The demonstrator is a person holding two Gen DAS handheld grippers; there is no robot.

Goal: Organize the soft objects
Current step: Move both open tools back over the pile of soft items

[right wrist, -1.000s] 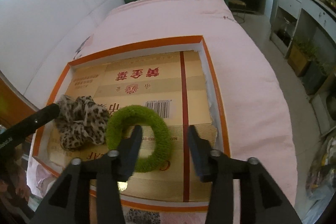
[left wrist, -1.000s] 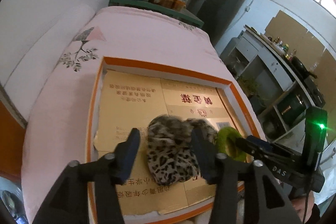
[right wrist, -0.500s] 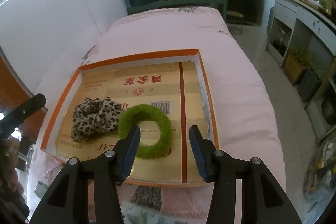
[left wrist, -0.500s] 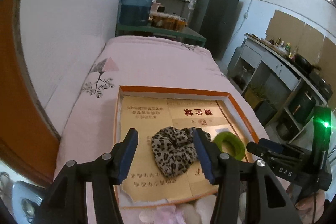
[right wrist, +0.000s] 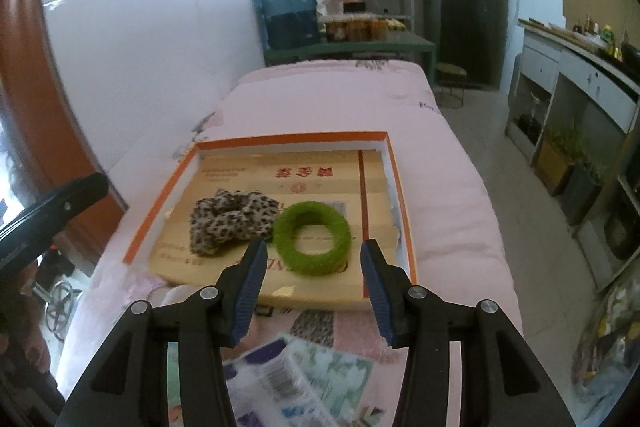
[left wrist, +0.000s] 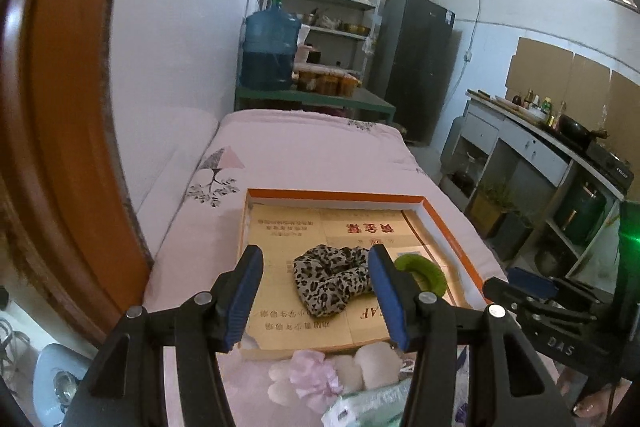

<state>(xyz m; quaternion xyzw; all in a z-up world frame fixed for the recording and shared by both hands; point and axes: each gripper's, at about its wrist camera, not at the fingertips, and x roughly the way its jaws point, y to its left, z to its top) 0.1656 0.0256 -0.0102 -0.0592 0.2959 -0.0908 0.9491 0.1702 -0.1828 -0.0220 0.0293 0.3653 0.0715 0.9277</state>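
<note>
A leopard-print scrunchie and a green fuzzy ring scrunchie lie side by side in a shallow orange-rimmed box lined with cardboard, on a pink bed. My left gripper is open and empty, held above the box's near edge. My right gripper is open and empty, above the near edge in front of the green ring. A pale pink scrunchie and white fluffy pieces lie on the bed in front of the box.
Plastic-wrapped packets lie on the bed near me. The pink bedspread stretches beyond the box. A white wall runs along the left, a wooden door frame at near left. A water jug, shelves, fridge and kitchen counter stand behind.
Both grippers have pulled back and up from the box, leaving the two scrunchies lying inside. The objects in front of the box have come into view.
</note>
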